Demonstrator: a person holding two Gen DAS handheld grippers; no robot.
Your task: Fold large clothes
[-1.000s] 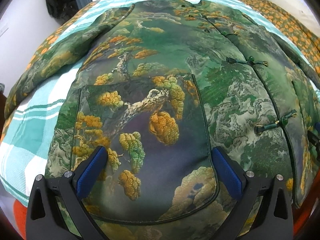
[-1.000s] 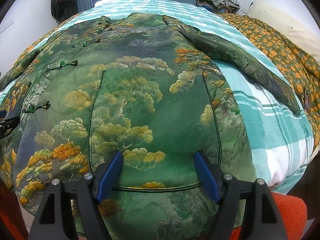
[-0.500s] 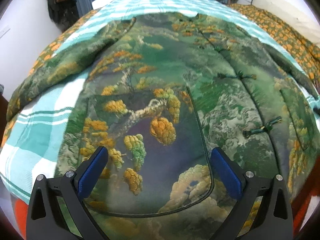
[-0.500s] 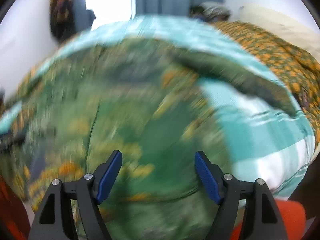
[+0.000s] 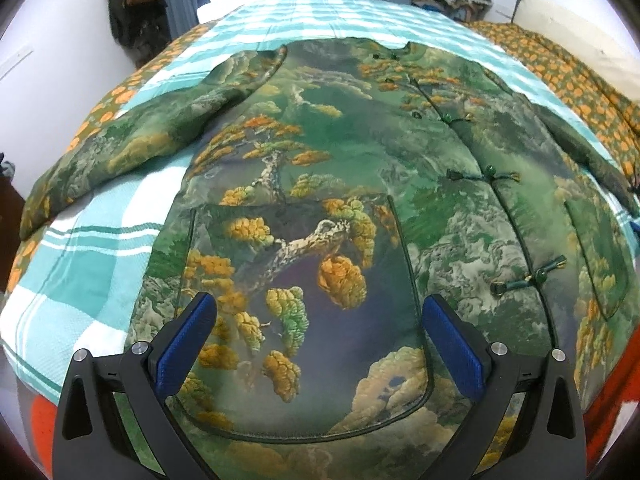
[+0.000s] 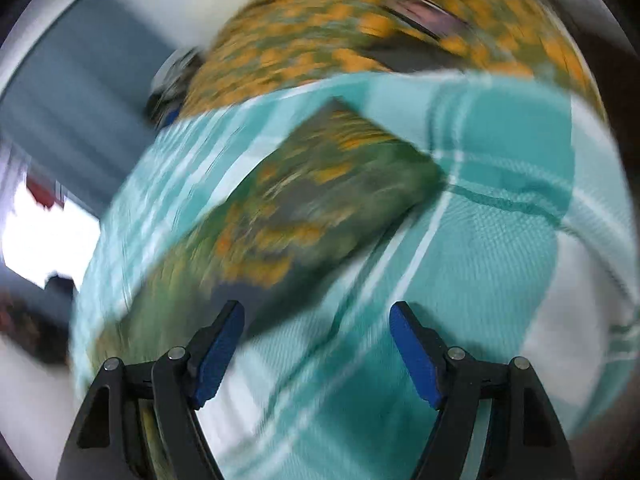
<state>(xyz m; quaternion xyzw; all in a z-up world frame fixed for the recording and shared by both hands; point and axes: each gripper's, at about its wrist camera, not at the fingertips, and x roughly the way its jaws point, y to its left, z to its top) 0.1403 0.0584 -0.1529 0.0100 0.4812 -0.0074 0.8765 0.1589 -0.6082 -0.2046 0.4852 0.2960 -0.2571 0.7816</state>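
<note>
**Both grippers spread above a printed jacket on the bed**

The left gripper (image 5: 316, 344) hangs with its jaws spread wide and nothing between them. Its blue pads (image 5: 188, 344) frame the patch pocket (image 5: 304, 280) at the lower front of the jacket (image 5: 360, 184) without touching the cloth. The jacket lies flat and face up on a teal-and-white checked bedspread (image 5: 80, 264), with its collar towards the far end of the bed. It is a green garment printed with pine trees, rocks and orange foliage. A row of knotted frog fastenings (image 5: 484, 176) runs down its front, just right of the pocket. One sleeve (image 5: 132, 152) stretches out to the left across the bedspread. Beyond the bed's left edge, dark clothes hang against a white wall (image 5: 136, 12).

The right gripper (image 6: 316, 344) is also spread, with nothing pinched between its blue pads (image 6: 218, 356). Its view is tilted and heavily blurred. Bare checked bedspread (image 6: 480, 264) lies under its jaws. Just ahead and to the left, the end of the jacket's other sleeve (image 6: 320, 200) rests flat on the bedspread, its cuff edge pointing towards the upper right. Past the sleeve lies an orange-patterned quilt (image 6: 360, 28). A grey-blue curtain (image 6: 72, 92) fills the upper left.
</note>
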